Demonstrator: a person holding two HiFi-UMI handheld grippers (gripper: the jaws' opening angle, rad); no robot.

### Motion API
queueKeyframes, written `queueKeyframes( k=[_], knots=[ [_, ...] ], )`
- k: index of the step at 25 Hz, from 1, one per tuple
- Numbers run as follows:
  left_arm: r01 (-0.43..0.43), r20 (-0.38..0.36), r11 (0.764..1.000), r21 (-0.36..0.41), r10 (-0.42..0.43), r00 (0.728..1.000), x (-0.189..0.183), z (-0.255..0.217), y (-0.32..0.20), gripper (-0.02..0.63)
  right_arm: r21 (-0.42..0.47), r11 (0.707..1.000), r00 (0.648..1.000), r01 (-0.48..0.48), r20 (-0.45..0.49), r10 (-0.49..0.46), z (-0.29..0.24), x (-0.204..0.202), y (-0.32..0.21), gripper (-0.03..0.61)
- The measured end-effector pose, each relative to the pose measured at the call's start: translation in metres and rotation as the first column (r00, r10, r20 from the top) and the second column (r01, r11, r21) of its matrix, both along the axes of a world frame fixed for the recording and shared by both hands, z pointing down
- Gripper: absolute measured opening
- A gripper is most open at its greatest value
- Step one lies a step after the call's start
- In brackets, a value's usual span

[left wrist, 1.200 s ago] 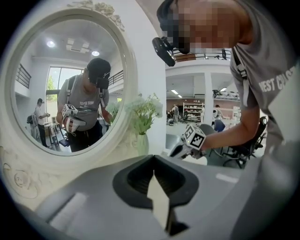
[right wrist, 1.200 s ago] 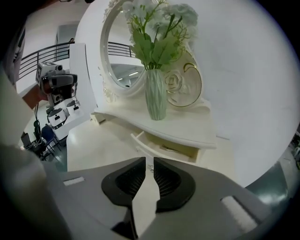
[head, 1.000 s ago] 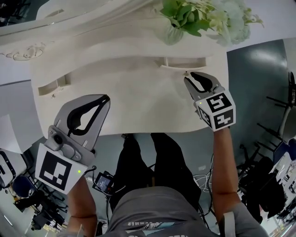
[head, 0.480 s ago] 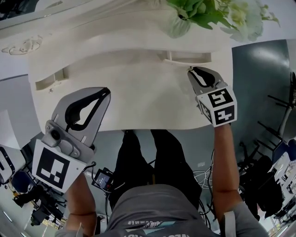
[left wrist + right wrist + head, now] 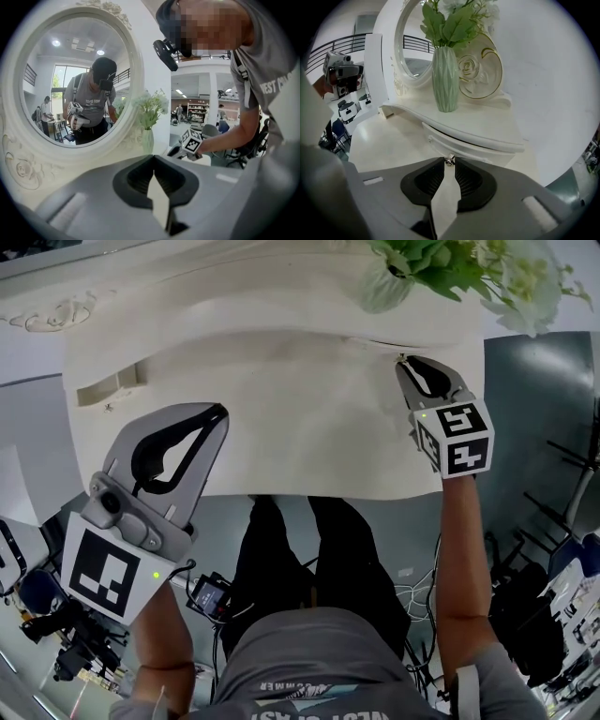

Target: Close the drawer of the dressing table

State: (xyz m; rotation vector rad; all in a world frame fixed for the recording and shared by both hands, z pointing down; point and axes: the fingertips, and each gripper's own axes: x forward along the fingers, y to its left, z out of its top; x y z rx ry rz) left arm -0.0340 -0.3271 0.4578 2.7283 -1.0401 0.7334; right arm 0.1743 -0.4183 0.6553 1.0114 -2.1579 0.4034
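Right gripper (image 5: 405, 362) has its jaws pinched on the little drawer knob (image 5: 450, 160), looks like. Drawer (image 5: 461, 149) sits nearly flush. Left gripper (image 5: 216, 415) is clamped together, holding nothing.

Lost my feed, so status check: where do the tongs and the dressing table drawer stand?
Right tongs pinched on drawer knob. Left tongs shut, empty, held clear. Drawer nearly flush under the tabletop. No obstruction seen.

The flowers (image 5: 450, 263) run off the head view's far edge. The drawer (image 5: 439, 140) front is hidden under the table (image 5: 281, 409) top there. The tiny knob (image 5: 450, 160) sits half covered between the right gripper (image 5: 450, 163) tips.
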Motion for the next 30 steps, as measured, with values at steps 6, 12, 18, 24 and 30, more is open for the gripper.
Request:
queueKeyframes(
  k=[6, 12, 18, 24, 30],
  knots=[
    [0.011, 0.008, 1.000, 0.010, -0.011, 1.000, -0.008, -0.001, -0.003, 0.002, 0.042, 0.999, 1.000, -0.023, 0.022, 0.022, -0.003, -0.004, -0.022, 0.080],
    [0.027, 0.006, 0.999, 0.029, -0.027, 1.000, -0.020, -0.009, -0.004, 0.002, 0.041, 0.999, 1.000, -0.020, 0.022, 0.019, -0.004, -0.006, -0.025, 0.084],
    [0.035, 0.005, 0.999, 0.037, -0.035, 0.999, -0.032, -0.017, 0.000, 0.002, 0.021, 0.999, 0.999, -0.037, 0.001, 0.037, -0.003, -0.010, -0.022, 0.085],
    [0.025, 0.006, 0.997, 0.074, -0.026, 1.000, -0.036, -0.041, 0.009, 0.002, -0.006, 0.994, 0.993, -0.108, -0.036, 0.108, -0.006, -0.003, -0.015, 0.071],
    [0.017, 0.007, 0.992, 0.122, -0.018, 1.000, -0.042, -0.081, 0.022, 0.002, -0.003, 0.986, 0.986, -0.166, -0.028, 0.166, -0.044, 0.009, 0.009, 0.067]
  ],
)
